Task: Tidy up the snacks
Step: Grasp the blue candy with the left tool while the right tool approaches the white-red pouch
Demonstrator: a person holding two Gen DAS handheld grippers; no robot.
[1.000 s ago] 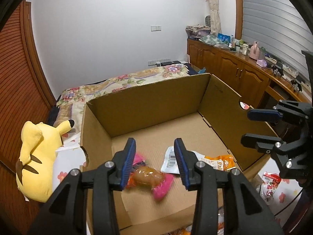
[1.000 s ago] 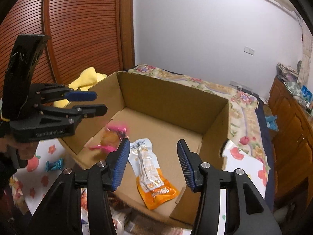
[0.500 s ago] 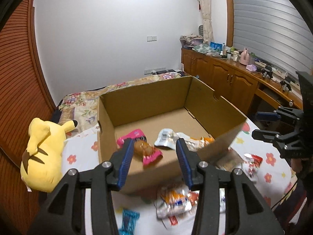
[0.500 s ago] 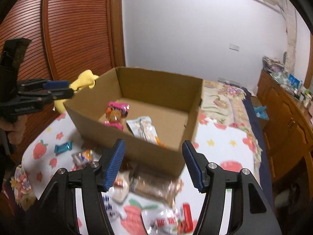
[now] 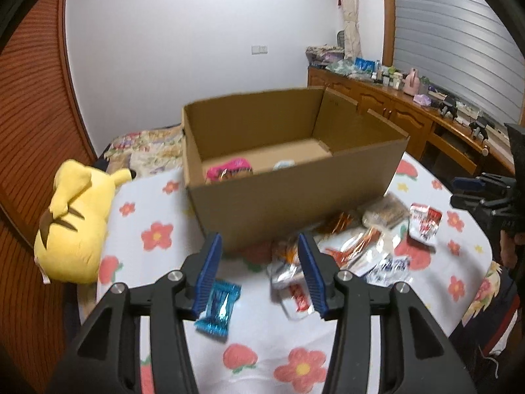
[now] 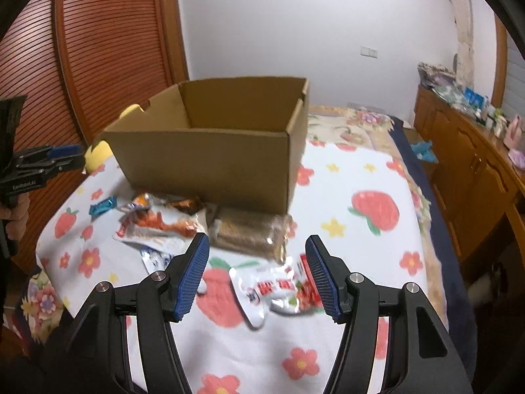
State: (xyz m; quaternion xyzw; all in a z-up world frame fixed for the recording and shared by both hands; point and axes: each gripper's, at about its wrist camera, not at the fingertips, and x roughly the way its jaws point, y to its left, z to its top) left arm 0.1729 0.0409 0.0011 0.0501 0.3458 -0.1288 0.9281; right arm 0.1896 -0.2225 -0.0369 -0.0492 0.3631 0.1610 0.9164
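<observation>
Left gripper [image 5: 259,271] jaws opening, nothing between pads; blue candy wrapper [image 5: 217,308] on cloth just beneath left pad. Right gripper [image 6: 257,277] open, empty, above red-white snack packet [image 6: 279,290]. Cardboard box [image 6: 210,167] beyond, snack pile [image 6: 160,221] against its front wall.

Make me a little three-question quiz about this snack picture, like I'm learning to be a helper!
1. True or false: the cardboard box already has a pink snack inside.
2. What lies nearest the left claw: A) blue candy, B) yellow plush toy, C) curtain?
3. Fill in: the right claw hovers over a white and ____ packet.

Key: 1 true; 2 A; 3 red.
</observation>
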